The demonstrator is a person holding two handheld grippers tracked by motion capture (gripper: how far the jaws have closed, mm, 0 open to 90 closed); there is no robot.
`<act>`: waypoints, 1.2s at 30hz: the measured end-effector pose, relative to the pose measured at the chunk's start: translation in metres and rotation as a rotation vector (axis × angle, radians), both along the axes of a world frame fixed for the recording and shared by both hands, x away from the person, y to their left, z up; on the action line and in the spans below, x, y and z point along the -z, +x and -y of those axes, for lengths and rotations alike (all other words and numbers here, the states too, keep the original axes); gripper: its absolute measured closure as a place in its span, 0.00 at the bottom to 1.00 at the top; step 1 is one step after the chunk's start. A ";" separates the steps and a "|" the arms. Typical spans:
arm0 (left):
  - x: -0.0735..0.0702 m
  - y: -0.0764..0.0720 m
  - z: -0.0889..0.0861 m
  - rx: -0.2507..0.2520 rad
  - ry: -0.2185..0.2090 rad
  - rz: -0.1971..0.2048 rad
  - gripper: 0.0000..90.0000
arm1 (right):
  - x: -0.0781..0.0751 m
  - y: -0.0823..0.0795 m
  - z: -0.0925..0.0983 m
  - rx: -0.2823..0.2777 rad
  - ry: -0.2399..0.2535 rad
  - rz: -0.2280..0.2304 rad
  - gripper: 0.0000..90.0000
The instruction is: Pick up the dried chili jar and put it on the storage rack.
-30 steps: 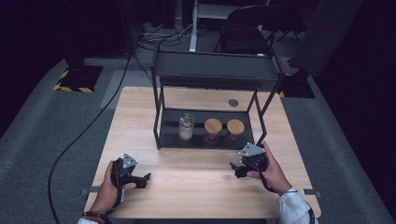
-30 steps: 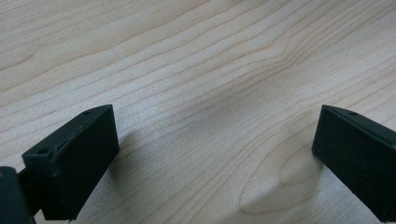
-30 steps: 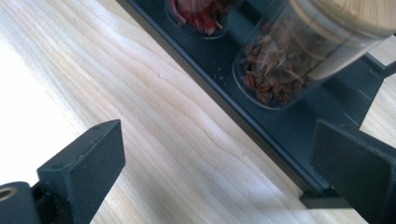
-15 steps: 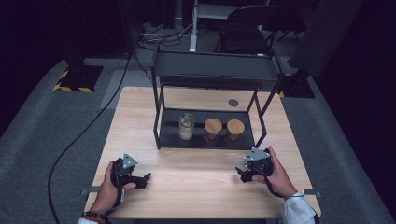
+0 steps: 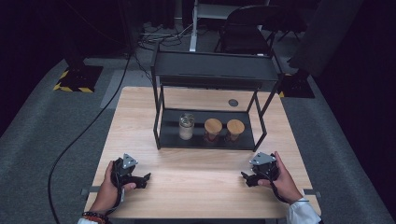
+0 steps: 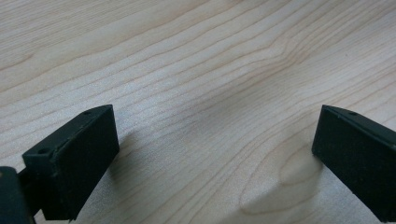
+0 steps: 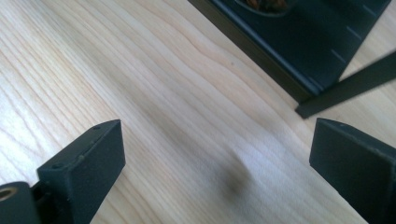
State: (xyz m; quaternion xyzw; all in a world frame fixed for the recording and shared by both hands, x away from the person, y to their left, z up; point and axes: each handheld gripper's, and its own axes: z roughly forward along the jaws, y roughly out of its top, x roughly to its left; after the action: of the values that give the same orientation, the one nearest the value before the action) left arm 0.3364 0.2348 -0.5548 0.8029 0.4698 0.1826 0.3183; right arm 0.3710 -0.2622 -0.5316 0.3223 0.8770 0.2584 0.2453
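Two grippers: both rest low on the wooden table (image 5: 196,186), on the person's side of the black shelf rack (image 5: 161,116), with nothing between their jaws.
Left gripper (image 5: 140,179): held in the left hand (image 5: 109,189), well short of the rack and off its left front leg; its jaws stand spread wide, and the left gripper view has bare wood grain between them.
Glass jar (image 5: 186,126): leftmost of three on the rack's bottom shelf, upright, clear glass with pale contents in the lower part; whether it has a lid cannot be told.
Middle jar (image 5: 213,129): upright, just beside the glass jar's right, capped by a round wooden lid; dark contents, not identifiable.
Right jar (image 5: 235,129): upright, same wooden lid, close beside the middle jar; they may touch, which cannot be told.
Right gripper (image 5: 246,178): held in the right hand (image 5: 280,179), near the rack's right front leg; jaws spread wide. In the right gripper view the rack's lower edge (image 7: 261,49) lies ahead and to the upper right.
Deciding relation: all three jars stand beyond the grippers, inside the rack, long axes vertical; the right gripper is judged nearer, to the two lidded jars above all.
Rack's top shelf: nothing seen on it.
Small dark disc (image 5: 233,102): on the table behind the rack.
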 end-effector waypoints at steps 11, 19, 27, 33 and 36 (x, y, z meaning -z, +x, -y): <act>0.000 0.000 0.000 0.002 -0.001 0.000 0.00 | 0.005 -0.003 0.019 0.044 0.029 -0.020 0.04; 0.000 0.001 0.000 0.005 0.000 0.000 0.00 | 0.009 -0.007 0.029 0.071 0.080 -0.039 0.03; 0.000 0.001 0.000 0.005 0.000 0.000 0.00 | 0.015 -0.010 0.043 0.100 0.169 -0.067 0.00; 0.000 0.001 0.000 0.007 0.000 0.000 0.00 | 0.019 -0.014 0.050 0.114 0.213 -0.078 0.00; 0.000 0.001 0.000 0.007 0.000 0.000 0.00 | 0.020 -0.015 0.054 0.118 0.233 -0.085 0.00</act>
State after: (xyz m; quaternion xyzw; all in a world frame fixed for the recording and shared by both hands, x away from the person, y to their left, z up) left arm 0.3373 0.2351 -0.5549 0.8044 0.4670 0.1815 0.3191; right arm 0.3557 -0.3161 -0.5516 0.4104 0.8302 0.3296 0.1837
